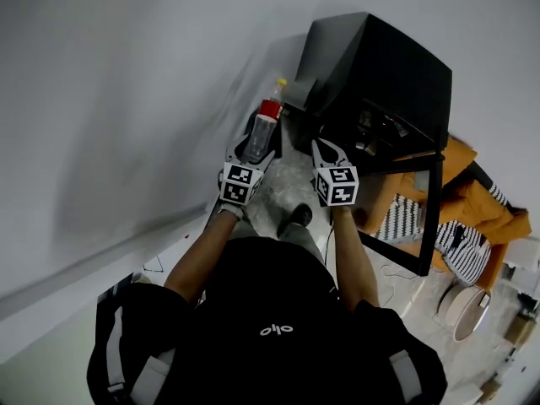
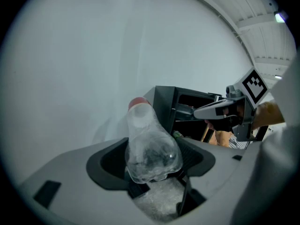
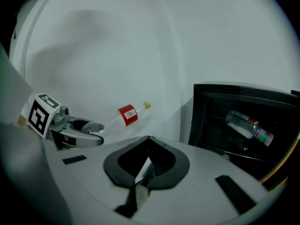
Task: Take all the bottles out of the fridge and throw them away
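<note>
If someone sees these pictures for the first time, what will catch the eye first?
A clear bottle with a red label and yellow cap, clamped by its base in the left gripper. To its right stands the open black fridge, with another bottle lying inside; the right gripper is shut and empty.

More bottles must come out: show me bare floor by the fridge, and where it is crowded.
Bare floor runs between the white wall and the fridge, ahead of the shoe. Right of the open fridge door it is crowded: orange fabric and striped cloth.
</note>
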A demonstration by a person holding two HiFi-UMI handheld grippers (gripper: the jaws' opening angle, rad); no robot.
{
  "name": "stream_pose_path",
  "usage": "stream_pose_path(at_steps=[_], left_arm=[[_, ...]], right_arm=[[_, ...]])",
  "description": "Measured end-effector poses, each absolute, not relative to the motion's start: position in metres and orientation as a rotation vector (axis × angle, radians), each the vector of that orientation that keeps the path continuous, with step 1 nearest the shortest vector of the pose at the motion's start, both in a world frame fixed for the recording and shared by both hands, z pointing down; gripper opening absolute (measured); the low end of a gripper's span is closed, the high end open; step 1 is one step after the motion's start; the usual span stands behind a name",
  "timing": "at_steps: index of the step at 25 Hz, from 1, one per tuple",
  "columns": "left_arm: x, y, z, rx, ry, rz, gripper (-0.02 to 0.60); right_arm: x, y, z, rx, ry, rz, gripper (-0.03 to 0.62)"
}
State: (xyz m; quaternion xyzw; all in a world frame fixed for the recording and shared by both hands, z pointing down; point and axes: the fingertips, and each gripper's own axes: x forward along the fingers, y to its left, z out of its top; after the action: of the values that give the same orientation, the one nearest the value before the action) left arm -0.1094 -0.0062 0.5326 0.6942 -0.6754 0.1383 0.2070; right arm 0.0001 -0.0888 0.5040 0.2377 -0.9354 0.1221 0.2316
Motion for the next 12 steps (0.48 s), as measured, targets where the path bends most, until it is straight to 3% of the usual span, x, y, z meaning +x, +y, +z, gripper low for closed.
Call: stream_pose_path(at_steps=[12], left_arm=[[-0.145,-0.028,0.614,1.862,-1.819,0.384,0.319]], right_arm=[[-0.031,-0.109,0.578,0.658,-2.547,0.285,0.002]])
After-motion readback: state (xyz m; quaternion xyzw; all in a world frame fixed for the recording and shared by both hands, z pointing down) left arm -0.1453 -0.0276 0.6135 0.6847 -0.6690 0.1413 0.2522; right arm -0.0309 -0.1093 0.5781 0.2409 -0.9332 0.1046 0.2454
